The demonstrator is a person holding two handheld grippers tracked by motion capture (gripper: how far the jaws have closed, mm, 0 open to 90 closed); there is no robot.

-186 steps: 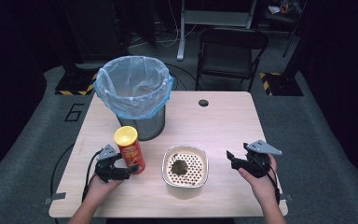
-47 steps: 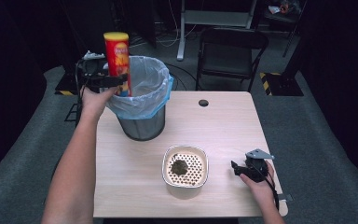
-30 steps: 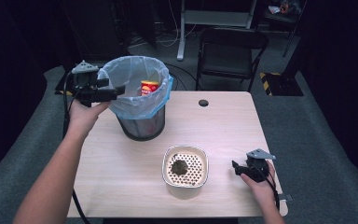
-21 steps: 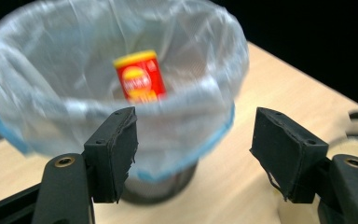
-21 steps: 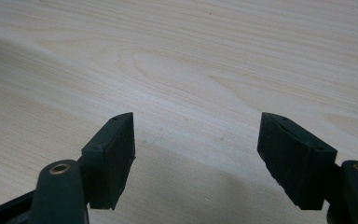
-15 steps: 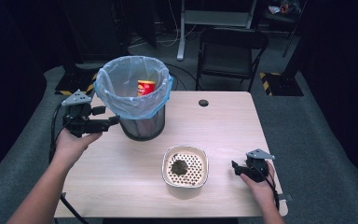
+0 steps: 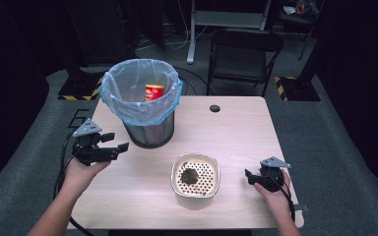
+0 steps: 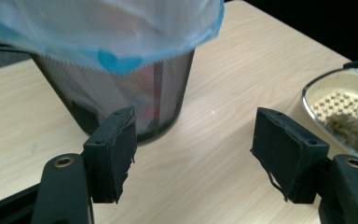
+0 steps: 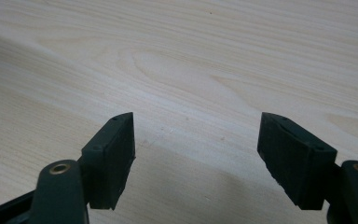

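Red snack can [image 7: 153, 92] sits inside lined mesh bin [image 7: 147, 129], upper left. Left hand-held gripper [image 7: 114, 148] gapes wide, empty, beside bin; next reach should clear liner. Right hand-held gripper [image 7: 249, 175] wide, idle, lower right on worktop [image 7: 236, 128].

Left gripper [image 7: 112, 145] and right gripper [image 7: 250, 175]: black bodies, each topped by a grey three-cornered plate. Jaws carry thick black rectangular pads with frayed edges, small screw holes, and brass-ringed pivots. Black cables trail behind. Forearms bare.

A light wooden table [image 7: 236, 132] carries a mesh bin [image 7: 147, 130] just ahead of the left gripper [image 7: 113, 147], and a perforated dish [image 7: 195, 174] between both tools.
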